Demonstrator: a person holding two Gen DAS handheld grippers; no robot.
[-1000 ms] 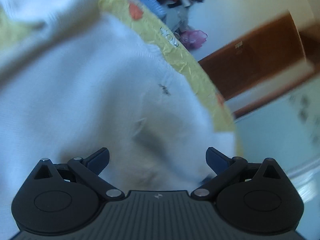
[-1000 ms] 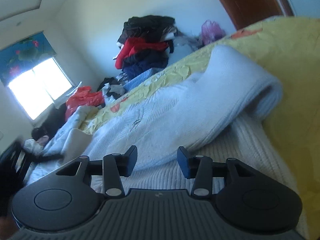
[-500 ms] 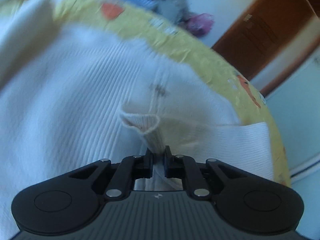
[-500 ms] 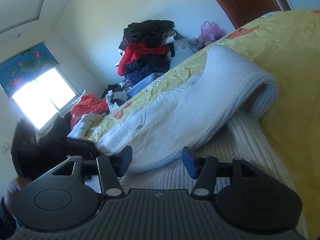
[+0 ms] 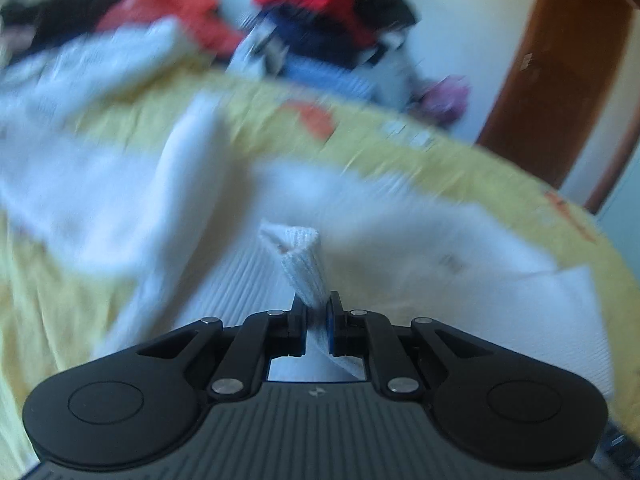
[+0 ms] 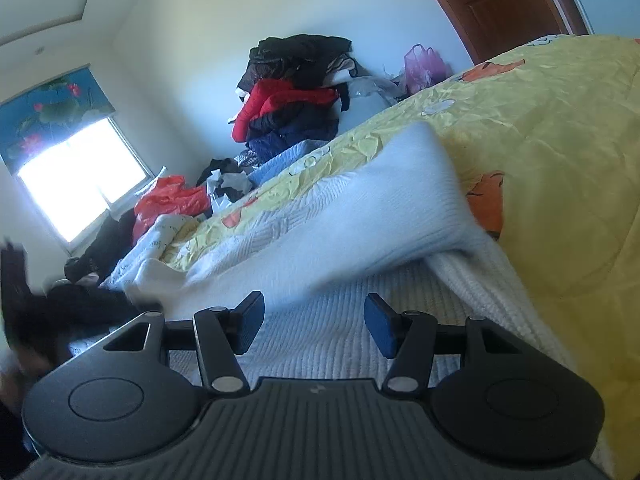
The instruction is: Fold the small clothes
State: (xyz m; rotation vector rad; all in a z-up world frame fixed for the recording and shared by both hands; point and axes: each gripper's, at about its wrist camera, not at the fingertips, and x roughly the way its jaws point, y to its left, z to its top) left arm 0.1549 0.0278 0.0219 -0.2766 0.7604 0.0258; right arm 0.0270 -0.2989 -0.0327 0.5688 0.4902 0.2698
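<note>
A white ribbed knit sweater (image 5: 400,240) lies spread on a yellow bedspread (image 5: 460,160). My left gripper (image 5: 317,312) is shut on a pinched fold of the sweater's fabric and holds it raised above the rest; this view is blurred. In the right wrist view the same sweater (image 6: 320,336) lies under my right gripper (image 6: 314,320), which is open and empty just above the ribbed fabric. A folded-over sleeve (image 6: 384,200) lies across the sweater ahead of it.
A heap of red, black and blue clothes (image 6: 296,92) is piled against the far wall. A red plastic bag (image 6: 168,200) and a pink bag (image 6: 424,64) lie beyond the bed. A brown wooden door (image 6: 500,0) stands at the right. A bright window (image 6: 76,168) is at the left.
My left gripper closed on a fold of the sweater and has lifted it, swinging the view up toward the clothes pile. My right gripper stayed open and shifted slightly over the sweater.
</note>
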